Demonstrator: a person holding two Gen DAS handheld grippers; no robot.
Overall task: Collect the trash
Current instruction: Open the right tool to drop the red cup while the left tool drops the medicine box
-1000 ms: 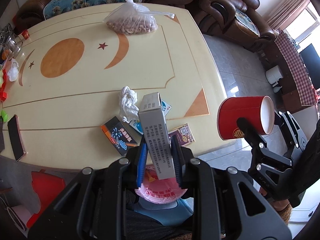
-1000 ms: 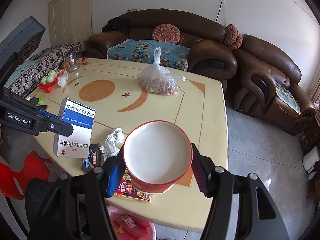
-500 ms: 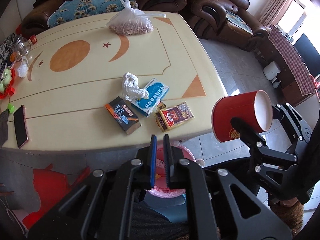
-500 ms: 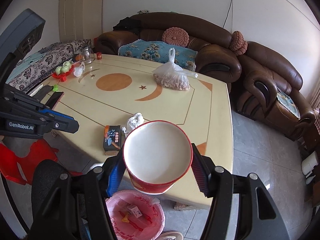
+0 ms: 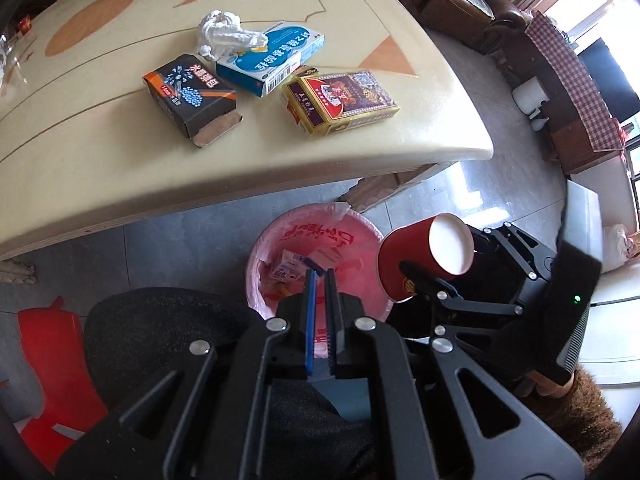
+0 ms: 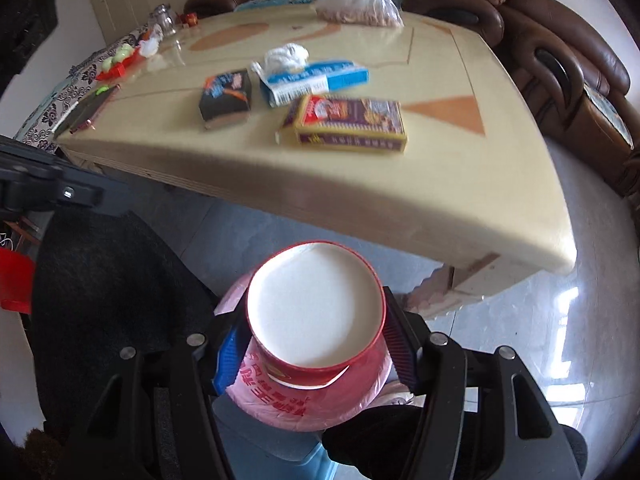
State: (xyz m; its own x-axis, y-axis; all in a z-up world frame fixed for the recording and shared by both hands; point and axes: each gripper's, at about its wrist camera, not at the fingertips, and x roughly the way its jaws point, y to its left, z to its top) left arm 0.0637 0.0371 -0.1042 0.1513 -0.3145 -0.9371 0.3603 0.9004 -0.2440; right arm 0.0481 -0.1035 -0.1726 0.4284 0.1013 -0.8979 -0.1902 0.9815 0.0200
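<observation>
Two handheld grippers hang over a pink-lined bin (image 5: 320, 248) that stands on the floor beside a cream table (image 5: 120, 168). The left gripper (image 5: 320, 280) points steeply down at the bin, its jaws closed with nothing between them. A few small packets lie in the bottom of the bin.

The right gripper (image 6: 316, 344) grips a red paper cup (image 6: 316, 312) across its wall, one pad on each side, just below the rim. The cup is white inside and looks empty. It sits just above the bin's mouth, tipped so its opening faces the camera.

The cup is probably very light and thin-walled. It would crush under a hard squeeze and spring back when let go. The wall is smooth and tapers toward the base, so a hold near the stiff rolled rim, as here, seems the safest place. Once the jaws part, it should simply drop into the bin.

More trash waits on the table, near the edge closest to the bin:
- a dark box (image 5: 190, 98) with one end flap open
- a blue and white box (image 5: 272, 58)
- a gold and maroon box (image 5: 344, 100)
- a crumpled white tissue (image 5: 224, 34), touching the blue box

The boxes are likely light card, stiff enough to be pinched across their thin sides. The tissue is soft and would need a pinch at its bulk
</observation>
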